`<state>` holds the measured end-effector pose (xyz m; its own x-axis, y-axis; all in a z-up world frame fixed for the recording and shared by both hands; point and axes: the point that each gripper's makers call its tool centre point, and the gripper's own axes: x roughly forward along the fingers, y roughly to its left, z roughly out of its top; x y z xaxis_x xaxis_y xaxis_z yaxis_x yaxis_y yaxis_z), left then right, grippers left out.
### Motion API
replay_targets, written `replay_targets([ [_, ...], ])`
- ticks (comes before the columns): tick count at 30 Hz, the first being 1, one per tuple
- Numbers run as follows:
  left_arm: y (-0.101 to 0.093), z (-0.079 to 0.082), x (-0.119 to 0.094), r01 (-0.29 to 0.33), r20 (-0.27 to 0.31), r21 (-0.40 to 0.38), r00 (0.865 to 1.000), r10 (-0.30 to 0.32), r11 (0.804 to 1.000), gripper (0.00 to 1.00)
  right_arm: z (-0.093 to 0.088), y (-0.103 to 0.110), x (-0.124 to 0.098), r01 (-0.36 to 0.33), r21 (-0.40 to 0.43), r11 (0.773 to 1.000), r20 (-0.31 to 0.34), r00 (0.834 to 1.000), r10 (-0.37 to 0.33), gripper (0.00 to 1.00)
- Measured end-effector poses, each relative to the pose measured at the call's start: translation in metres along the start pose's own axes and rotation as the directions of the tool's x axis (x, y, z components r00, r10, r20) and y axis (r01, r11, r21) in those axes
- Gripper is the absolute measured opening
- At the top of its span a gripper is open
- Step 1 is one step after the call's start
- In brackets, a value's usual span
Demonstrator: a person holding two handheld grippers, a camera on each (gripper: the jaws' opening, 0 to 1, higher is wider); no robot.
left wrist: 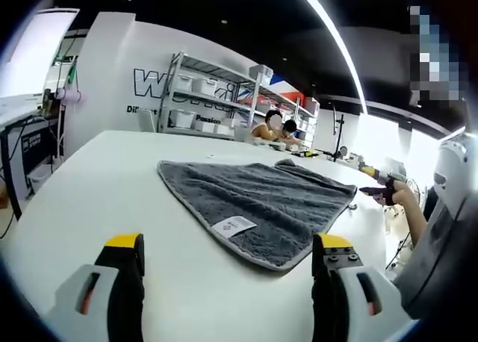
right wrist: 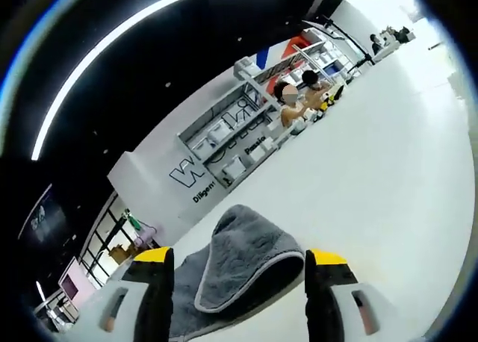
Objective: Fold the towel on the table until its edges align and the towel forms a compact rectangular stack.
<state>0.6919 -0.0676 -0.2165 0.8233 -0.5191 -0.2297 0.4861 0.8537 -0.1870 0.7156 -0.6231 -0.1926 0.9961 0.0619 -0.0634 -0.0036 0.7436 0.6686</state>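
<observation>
A grey towel (left wrist: 258, 204) lies spread flat on the white table (left wrist: 112, 185), with a white label (left wrist: 234, 225) near its front edge. My left gripper (left wrist: 228, 271) is open, just short of that front edge, with nothing between its fingers. In the right gripper view, the towel (right wrist: 239, 263) shows one corner folded back over itself, pale hem outward. My right gripper (right wrist: 237, 282) stands open with that folded corner lying between and beyond its jaws; I cannot tell whether it touches the cloth.
A person's hand (left wrist: 403, 196) holds a dark tool at the table's right edge. People sit at the far end (left wrist: 278, 129) beside metal shelving (left wrist: 209, 95) with white bins. A desk with cables (left wrist: 19, 144) stands at left.
</observation>
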Motion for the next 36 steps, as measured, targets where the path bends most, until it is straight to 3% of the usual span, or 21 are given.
replay_targets([
  [5, -0.001, 0.001, 0.0, 0.003, 0.0, 0.003, 1.0, -0.003, 1.0, 0.98, -0.001, -0.011, 0.003, 0.039, -0.031, 0.999, -0.019, 0.999, -0.04, 0.71],
  [14, 0.0, 0.002, -0.003, -0.01, 0.001, 0.006, 1.0, 0.01, 1.0, 0.98, -0.005, -0.028, 0.01, 0.072, -0.037, 0.997, -0.069, 0.995, -0.074, 0.54],
  [18, 0.0, 0.003, -0.004, -0.012, 0.002, 0.007, 1.0, 0.012, 1.0, 0.98, -0.009, -0.044, 0.011, 0.11, -0.123, 0.986, -0.114, 0.986, -0.125, 0.44],
  [26, -0.001, 0.003, 0.0, -0.004, 0.0, 0.009, 1.0, 0.004, 1.0, 0.98, -0.009, -0.052, 0.013, 0.099, -0.134, 0.986, -0.14, 0.983, -0.118, 0.32],
  [31, -0.002, 0.004, 0.001, -0.001, 0.001, 0.012, 1.0, 0.001, 1.0, 0.98, -0.013, -0.057, 0.017, 0.099, -0.253, 0.962, -0.193, 0.97, -0.151, 0.27],
  [36, 0.0, 0.004, -0.001, -0.008, -0.001, 0.012, 1.0, 0.008, 1.0, 0.98, -0.019, -0.053, 0.017, 0.082, -0.308, 0.948, -0.22, 0.963, -0.154, 0.23],
])
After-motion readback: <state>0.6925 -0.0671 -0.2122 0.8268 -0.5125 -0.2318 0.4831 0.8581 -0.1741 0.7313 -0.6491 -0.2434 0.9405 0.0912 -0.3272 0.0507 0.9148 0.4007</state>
